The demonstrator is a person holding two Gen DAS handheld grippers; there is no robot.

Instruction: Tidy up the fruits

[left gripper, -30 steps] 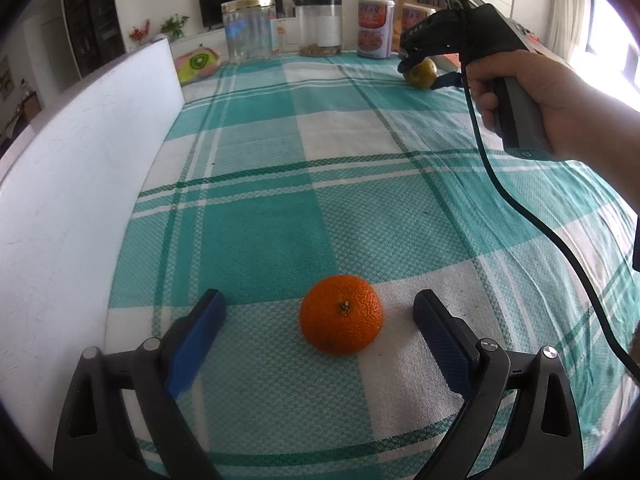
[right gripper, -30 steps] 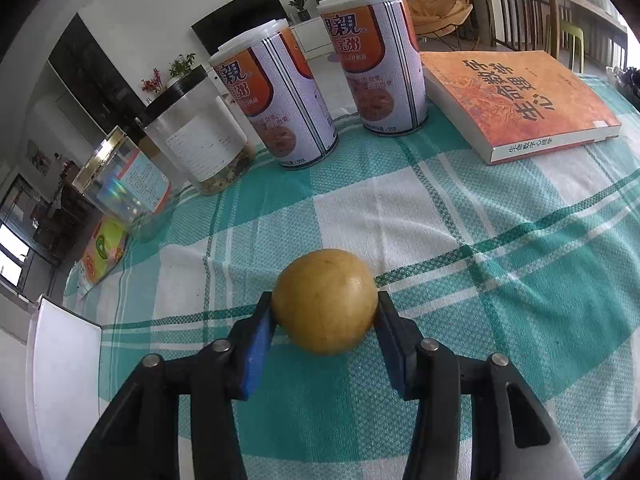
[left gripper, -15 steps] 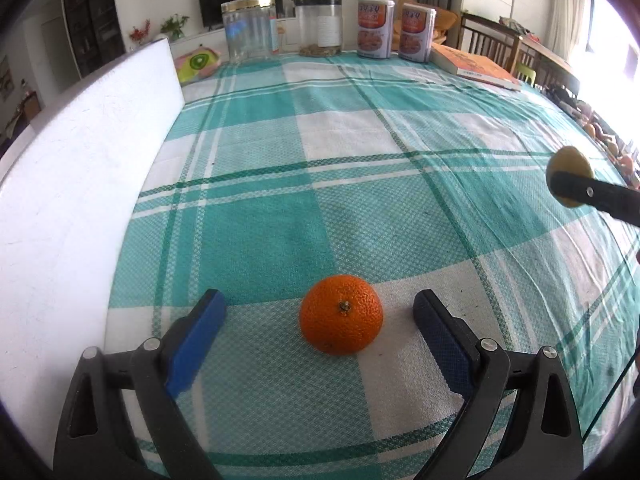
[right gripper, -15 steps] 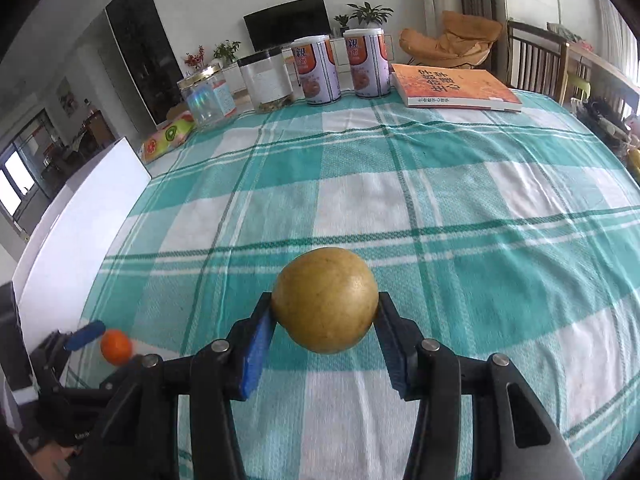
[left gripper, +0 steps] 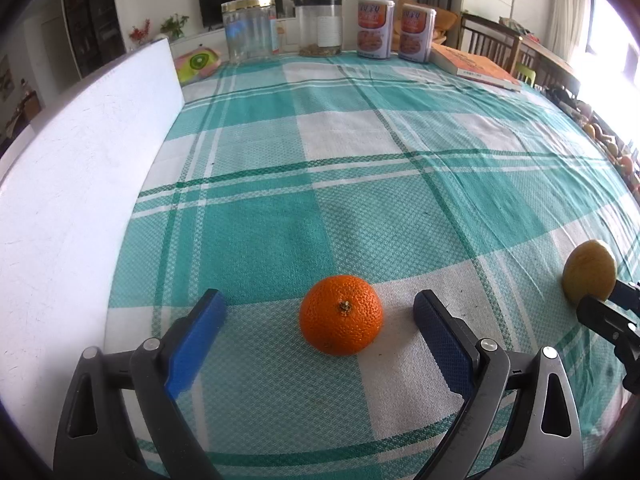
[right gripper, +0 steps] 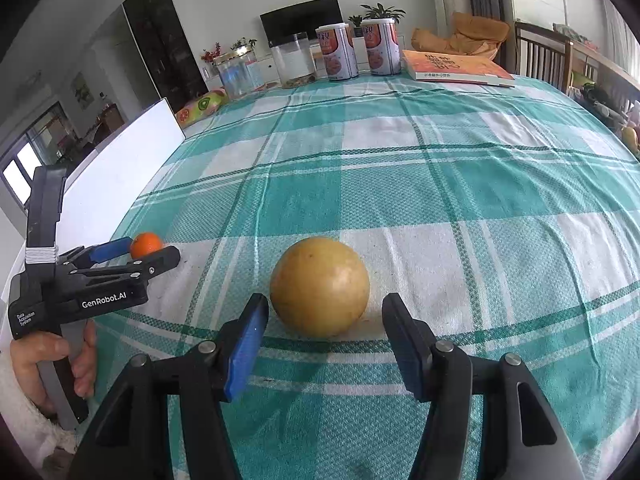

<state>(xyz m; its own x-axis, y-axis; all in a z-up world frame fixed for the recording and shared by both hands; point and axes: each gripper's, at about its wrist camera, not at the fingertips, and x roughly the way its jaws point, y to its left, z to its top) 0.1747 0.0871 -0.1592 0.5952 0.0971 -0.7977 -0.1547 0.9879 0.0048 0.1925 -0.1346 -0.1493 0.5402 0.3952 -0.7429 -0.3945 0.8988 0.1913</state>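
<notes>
An orange mandarin rests on the green checked tablecloth between the wide-apart blue pads of my left gripper, which is open and does not touch it. To its right a round yellow fruit sits on the cloth. My right gripper straddles it with its jaws opening, and a gap shows between each pad and the fruit. The left wrist view catches the yellow fruit at the right edge. From the right wrist view, the left gripper and the mandarin lie to the left.
A white board stands along the table's left side. At the far end are two clear jars, two printed cans, an orange book and a kiwi-printed pack. Chairs stand beyond the right edge.
My right gripper carried the yellow fruit from the far end by the cans to the near side, right of the mandarin, set it on the cloth and parted its jaws. The left gripper stayed still.
</notes>
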